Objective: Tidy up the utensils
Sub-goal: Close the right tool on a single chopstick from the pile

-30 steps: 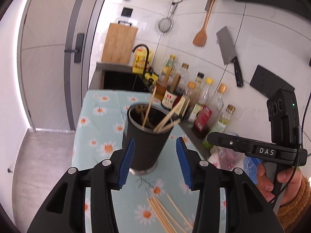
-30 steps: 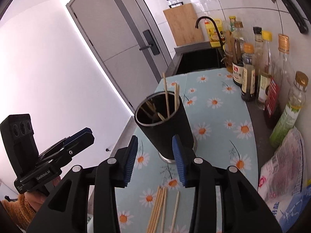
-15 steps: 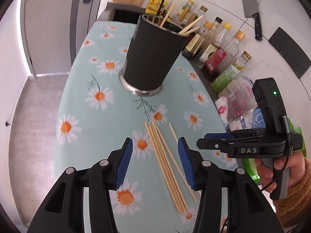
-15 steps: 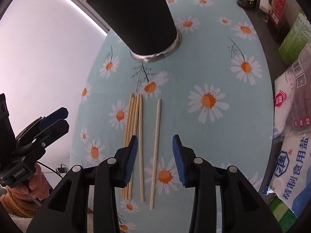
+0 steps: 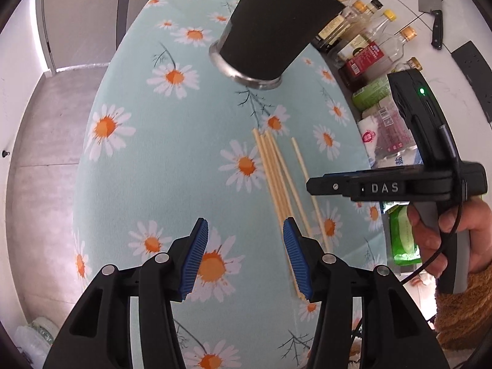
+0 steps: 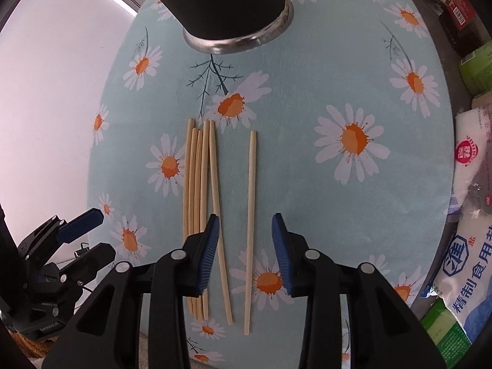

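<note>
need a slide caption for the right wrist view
Right gripper closing above loose chopsticks lying on a daisy tablecloth.

Left black plastic claw (image 5: 244, 252): ribbed blue pads, silver pivot screws. Right black plastic claw (image 6: 245, 247): identical build; housing marked "DAS", green indicator lamp at 12 o'clock, black cable at 6 o'clock. Operator's hand (image 5: 446, 240): fuzzy brown sleeve (image 5: 464, 310).
</note>
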Available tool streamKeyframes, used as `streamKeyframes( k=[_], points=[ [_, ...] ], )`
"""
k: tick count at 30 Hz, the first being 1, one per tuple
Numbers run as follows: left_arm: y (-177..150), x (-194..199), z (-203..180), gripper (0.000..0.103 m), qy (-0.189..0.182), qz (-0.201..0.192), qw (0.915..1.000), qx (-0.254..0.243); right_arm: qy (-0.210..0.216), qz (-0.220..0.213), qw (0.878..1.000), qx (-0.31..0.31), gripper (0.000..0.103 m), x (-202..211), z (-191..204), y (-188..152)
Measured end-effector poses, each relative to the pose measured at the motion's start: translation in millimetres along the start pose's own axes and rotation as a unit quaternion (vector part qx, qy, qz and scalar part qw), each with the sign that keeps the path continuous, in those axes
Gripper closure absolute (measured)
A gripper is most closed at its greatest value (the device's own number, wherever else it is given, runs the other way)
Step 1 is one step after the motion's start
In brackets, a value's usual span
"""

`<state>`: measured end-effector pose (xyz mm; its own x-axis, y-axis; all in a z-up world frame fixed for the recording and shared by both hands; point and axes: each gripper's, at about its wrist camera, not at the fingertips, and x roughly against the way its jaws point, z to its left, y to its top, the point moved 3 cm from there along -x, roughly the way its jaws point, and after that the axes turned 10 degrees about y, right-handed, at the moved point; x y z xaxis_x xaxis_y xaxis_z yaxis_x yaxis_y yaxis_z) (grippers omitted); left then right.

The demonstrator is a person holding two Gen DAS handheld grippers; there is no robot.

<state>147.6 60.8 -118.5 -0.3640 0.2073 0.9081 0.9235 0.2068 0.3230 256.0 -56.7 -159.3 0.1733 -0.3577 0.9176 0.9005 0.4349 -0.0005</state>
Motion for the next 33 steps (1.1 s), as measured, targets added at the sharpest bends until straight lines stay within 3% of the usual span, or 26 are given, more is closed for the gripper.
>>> streamKeyframes(
  k=[9,13,16,21,33],
  points=[
    [-0.6,-13.7,12.8,0.053,0.018,0.051,0.9984,-0.014,-0.059,0.021,0.998,0.009,0.083,-19.3,16.6,9.3],
    [3.1,-15.9,14.7,0.053,0.025,0.065,0.9975,-0.011,-0.082,0.025,0.996,0.008,0.097,-23.6,19.4,12.8],
    [7.5,-19.6,13.4,0.053,0.036,0.071,0.9967,-0.014,-0.084,0.023,0.996,0.013,0.097,-28.9,23.4,15.0],
    [14.4,-24.1,8.6,0.053,0.057,0.079,0.9951,-0.014,-0.062,0.021,0.998,0.005,0.098,-22.6,10.0,9.1],
    [23.9,-27.3,-23.0,0.053,0.113,0.087,0.9892,-0.033,0.027,-0.036,0.999,-0.012,0.097,32.4,-18.7,-14.4]
  ],
)
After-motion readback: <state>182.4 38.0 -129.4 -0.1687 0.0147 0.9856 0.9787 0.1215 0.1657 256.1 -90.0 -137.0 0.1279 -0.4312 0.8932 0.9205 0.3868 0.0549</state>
